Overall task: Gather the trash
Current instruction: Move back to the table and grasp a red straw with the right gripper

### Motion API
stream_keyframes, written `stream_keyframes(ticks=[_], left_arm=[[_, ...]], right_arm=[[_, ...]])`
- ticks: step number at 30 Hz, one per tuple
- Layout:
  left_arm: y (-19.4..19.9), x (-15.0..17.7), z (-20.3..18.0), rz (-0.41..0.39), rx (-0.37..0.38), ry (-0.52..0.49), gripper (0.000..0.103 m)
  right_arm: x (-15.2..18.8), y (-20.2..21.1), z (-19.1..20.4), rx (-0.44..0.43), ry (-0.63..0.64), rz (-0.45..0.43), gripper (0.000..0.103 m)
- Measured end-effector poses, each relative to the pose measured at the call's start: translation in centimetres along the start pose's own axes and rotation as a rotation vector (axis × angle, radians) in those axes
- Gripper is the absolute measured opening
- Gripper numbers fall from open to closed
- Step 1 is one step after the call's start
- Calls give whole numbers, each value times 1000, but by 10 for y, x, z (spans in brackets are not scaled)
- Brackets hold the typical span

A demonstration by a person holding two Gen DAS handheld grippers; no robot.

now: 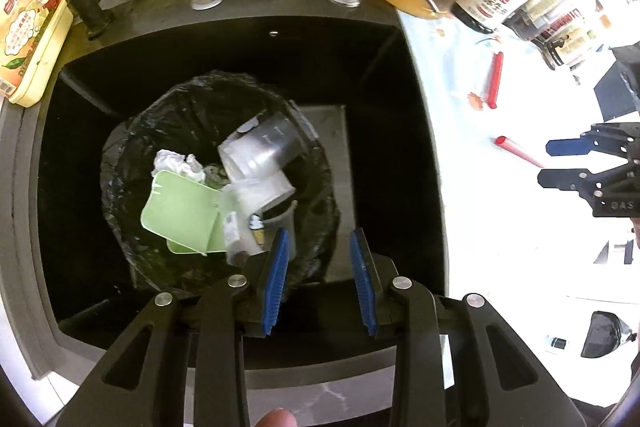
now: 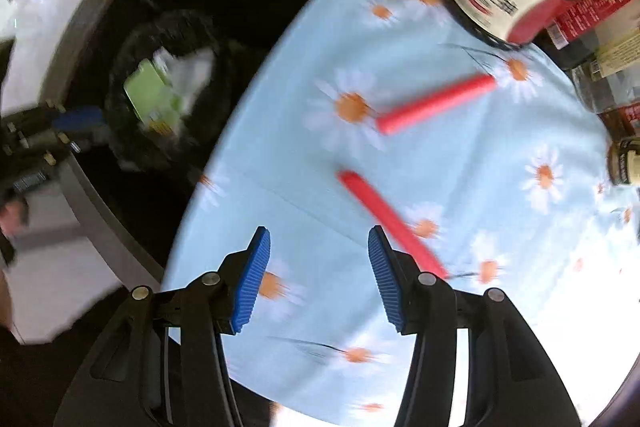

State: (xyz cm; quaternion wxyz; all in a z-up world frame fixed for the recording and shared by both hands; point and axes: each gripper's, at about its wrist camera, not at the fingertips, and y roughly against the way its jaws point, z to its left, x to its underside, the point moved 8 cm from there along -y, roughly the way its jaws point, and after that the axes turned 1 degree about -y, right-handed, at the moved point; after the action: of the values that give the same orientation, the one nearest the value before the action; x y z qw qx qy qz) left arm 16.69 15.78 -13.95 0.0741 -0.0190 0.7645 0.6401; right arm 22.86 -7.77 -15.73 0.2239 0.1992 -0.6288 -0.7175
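Here the left claw (image 1: pixel 320 247) hangs empty over the bin (image 1: pixel 132 131) that stands in the dark sink (image 1: pixel 400 75), its blue pads partly apart with nothing between them. Inside the bin's black liner lie a green tray (image 1: pixel 180 211), crumpled paper (image 1: pixel 176 163) and clear plastic cups (image 1: pixel 256 155). Two red sticks remain on the daisy-print desk (image 2: pixel 480 187), to the bin's right: the farther red stick (image 2: pixel 436 103) lies nearer the jars, the nearer red stick (image 2: pixel 384 211) runs down behind the right pad (image 2: pixel 384 275) of the right claw (image 2: pixel 316 267). That claw points down at the cloth, about half open and holding nothing.

The step in hand looks like fetching the next piece of trash. The next move probably calls for shifting the right claw away from the bin until the nearer stick sits between its pads, lowering, then closing across the stick's thin width.
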Motion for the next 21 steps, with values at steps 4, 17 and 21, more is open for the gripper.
stream_keyframes(ticks=[4, 17, 21], left_arm=[[0, 2, -17, -4, -3, 2, 30], [-2, 28, -52, 17, 16, 84, 30], [-2, 35, -55, 20, 12, 117, 30]], right_arm=[[13, -13, -24, 50, 43, 50, 52], [18, -39, -38, 45, 210, 102, 34], [13, -38, -33, 24, 247, 96, 32]])
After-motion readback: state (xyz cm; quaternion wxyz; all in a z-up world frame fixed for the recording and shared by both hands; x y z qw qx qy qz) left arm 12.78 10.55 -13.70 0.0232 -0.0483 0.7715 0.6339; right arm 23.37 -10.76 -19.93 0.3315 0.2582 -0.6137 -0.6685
